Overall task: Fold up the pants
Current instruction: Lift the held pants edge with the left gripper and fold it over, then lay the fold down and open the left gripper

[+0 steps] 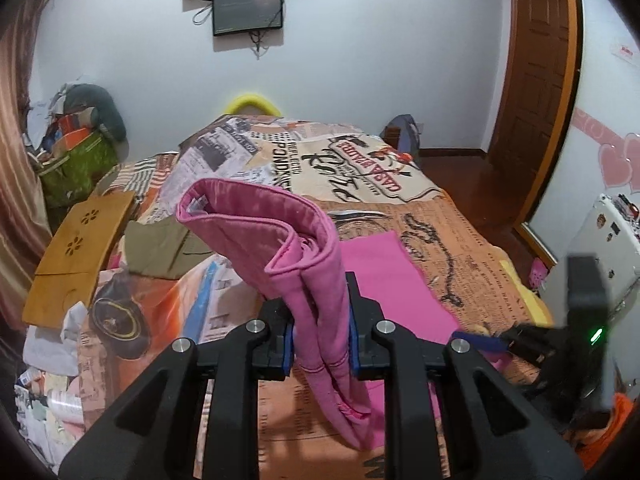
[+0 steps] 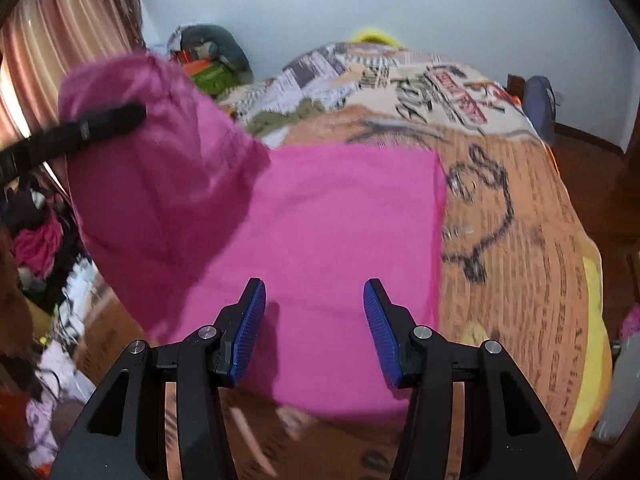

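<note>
My left fingers [image 1: 289, 344] pinch a bunched fold of the pink pants [image 1: 280, 240], lifted off the bed [image 1: 460, 232]. My right fingers [image 2: 376, 320] stand wide apart, empty, above the part of the pants lying flat on the printed bedspread. Left of the pants lies an olive garment [image 1: 160, 244]; beyond it, a wooden tray [image 1: 76, 248].

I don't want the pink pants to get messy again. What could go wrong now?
1. Only the left claw grips the pink pants. The right claw is open and holds nothing, so the lifted part may sag or twist.
2. The lifted end hangs in a loose bunch, so it could land crooked on the flat part lying on the bed.
3. The right view is blurry, maybe from moving fast, so that claw might bump the flat part.
</note>
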{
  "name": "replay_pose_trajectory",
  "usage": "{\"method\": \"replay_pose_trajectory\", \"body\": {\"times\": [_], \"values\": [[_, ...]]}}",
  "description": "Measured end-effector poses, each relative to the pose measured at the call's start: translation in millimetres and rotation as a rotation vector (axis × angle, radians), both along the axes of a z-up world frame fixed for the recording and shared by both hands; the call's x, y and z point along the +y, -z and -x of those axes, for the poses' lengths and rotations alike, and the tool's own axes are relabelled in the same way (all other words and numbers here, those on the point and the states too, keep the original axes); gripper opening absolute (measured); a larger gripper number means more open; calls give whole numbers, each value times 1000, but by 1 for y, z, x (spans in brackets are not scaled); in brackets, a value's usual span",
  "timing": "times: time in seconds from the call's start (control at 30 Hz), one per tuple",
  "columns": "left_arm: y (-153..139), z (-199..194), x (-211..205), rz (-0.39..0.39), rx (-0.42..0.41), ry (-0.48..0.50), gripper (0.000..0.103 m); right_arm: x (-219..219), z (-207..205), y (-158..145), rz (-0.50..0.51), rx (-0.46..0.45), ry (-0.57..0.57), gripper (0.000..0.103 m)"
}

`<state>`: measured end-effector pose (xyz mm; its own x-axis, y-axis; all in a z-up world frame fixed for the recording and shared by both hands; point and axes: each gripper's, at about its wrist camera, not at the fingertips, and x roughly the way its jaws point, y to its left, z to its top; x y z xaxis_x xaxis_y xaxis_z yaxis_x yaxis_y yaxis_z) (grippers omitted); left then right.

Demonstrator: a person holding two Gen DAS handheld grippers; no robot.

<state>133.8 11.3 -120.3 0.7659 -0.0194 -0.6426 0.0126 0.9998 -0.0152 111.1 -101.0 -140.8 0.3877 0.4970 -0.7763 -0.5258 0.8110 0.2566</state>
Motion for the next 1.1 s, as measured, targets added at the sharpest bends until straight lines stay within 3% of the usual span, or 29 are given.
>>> {"method": "replay_pose_trajectory", "body": {"times": [0.2, 0.43, 0.77, 1.0, 1.1], "values": [[-1, -7, -26, 8, 11, 59, 18, -7, 4, -1, -28, -15, 9, 47], [5, -19, -59, 0, 50, 150, 18, -40, 3, -6, -46, -32, 95, 47], [47, -40, -97, 58, 189, 202, 17, -80, 5, 4, -39, -1, 190, 48], [69, -40, -115, 37, 267, 239, 18, -102, 5, 0, -33, -11, 256, 48], [71, -40, -115, 44, 287, 248, 24, -108, 5, -3, -30, -20, 277, 48]]}}
